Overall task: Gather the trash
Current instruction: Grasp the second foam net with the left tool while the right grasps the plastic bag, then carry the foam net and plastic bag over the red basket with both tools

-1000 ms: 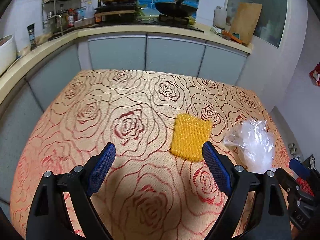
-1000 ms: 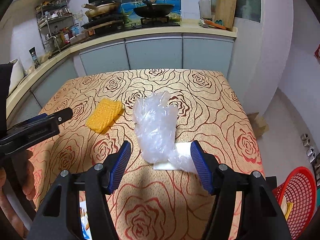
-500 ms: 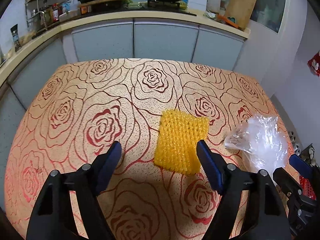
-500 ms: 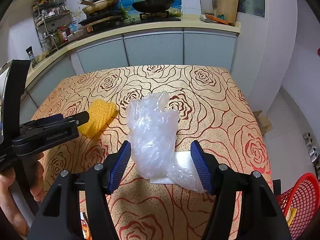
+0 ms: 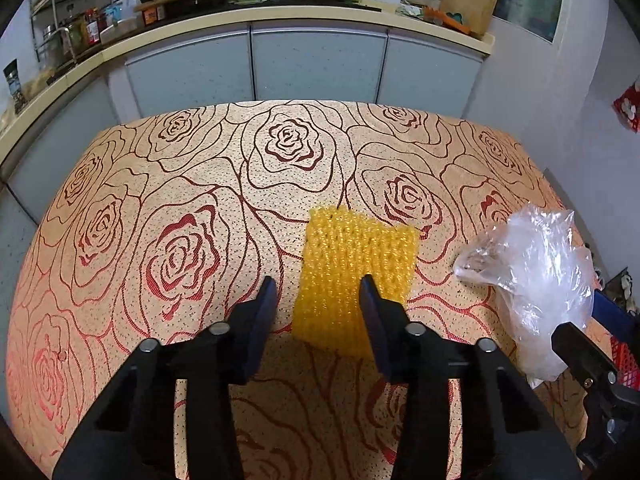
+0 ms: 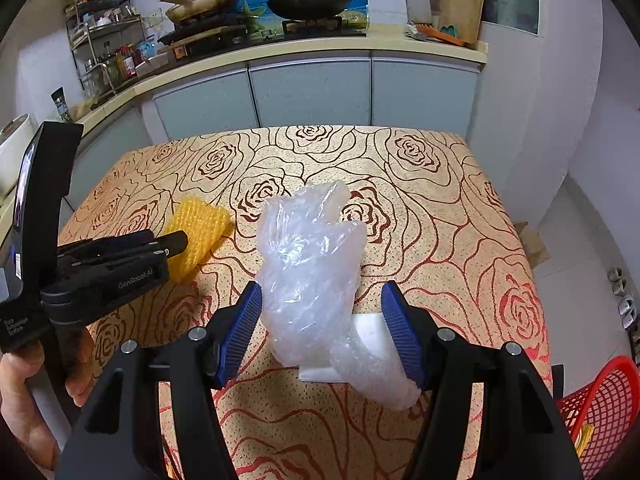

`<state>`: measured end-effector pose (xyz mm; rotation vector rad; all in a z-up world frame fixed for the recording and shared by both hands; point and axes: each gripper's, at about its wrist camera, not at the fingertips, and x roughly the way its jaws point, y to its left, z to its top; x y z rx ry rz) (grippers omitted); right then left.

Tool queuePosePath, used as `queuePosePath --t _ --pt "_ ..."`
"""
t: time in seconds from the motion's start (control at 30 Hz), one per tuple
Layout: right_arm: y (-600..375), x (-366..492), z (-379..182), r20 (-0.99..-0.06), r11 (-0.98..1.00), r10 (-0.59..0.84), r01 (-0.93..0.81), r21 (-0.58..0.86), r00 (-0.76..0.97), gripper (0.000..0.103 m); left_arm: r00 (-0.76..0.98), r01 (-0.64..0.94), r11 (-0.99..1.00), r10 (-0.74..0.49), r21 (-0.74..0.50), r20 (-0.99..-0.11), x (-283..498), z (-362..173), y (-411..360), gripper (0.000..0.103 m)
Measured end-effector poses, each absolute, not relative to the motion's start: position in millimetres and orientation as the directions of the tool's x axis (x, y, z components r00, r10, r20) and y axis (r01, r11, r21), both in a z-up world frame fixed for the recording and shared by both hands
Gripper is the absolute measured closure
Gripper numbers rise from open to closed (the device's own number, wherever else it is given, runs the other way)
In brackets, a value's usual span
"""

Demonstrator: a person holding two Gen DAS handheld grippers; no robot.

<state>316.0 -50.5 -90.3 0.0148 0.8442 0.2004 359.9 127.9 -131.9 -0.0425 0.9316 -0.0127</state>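
A yellow foam net (image 5: 354,276) lies flat on the rose-patterned table (image 5: 180,208). My left gripper (image 5: 318,296) is open, its fingers on either side of the net's near left part, partly narrowed. In the right wrist view the net (image 6: 200,228) lies by the left gripper's tip (image 6: 176,242). A crumpled clear plastic bag (image 6: 312,276) lies between the open fingers of my right gripper (image 6: 320,308), over a white paper sheet (image 6: 360,344). The bag also shows in the left wrist view (image 5: 536,284).
A red mesh basket (image 6: 604,404) stands on the floor past the table's right edge. Grey kitchen cabinets (image 5: 312,64) and a counter with pans stand behind the table. A hand (image 6: 24,384) holds the left gripper.
My left gripper has moved forward and right onto the yellow net and its fingers have closed in part. My right gripper has edged forward around the plastic bag.
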Motion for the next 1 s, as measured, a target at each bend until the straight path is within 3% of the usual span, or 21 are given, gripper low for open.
queuePosePath --t 0.2,0.47,0.63,0.7,0.77,1.0 --pt "-48.8 316.0 -85.8 -0.733 0.980 0.190 -0.176 0.098 0.653 0.042 0.606 -0.001 1.000 -0.023 -0.030 -0.795 360.8 -131.7 124.9 0.079" --pt "-45.5 324.7 -96.3 -0.753 0.981 0.179 -0.173 0.088 0.633 0.039 0.623 -0.010 1.000 0.007 0.001 -0.782 355.5 -130.9 123.6 0.088" --pt "-40.1 330.8 -108.5 -0.776 0.980 0.177 -0.183 0.080 0.606 0.039 0.628 -0.012 1.000 0.019 0.015 -0.778 352.8 -130.5 124.5 0.088" --pt "-37.5 332.1 -112.5 -0.783 0.979 0.175 -0.188 0.076 0.597 0.042 0.629 -0.012 1.000 0.020 0.016 -0.777 351.4 -130.4 124.5 0.089" --pt "-36.5 334.3 -116.1 -0.793 0.978 0.179 -0.192 0.080 0.583 0.055 0.630 -0.014 1.000 0.022 0.017 -0.776 350.7 -130.1 125.2 0.091" --pt "-33.5 334.0 -118.8 -0.795 0.976 0.184 -0.206 0.076 0.578 0.064 0.630 -0.017 1.000 0.020 0.011 -0.776 348.1 -129.5 129.3 0.092"
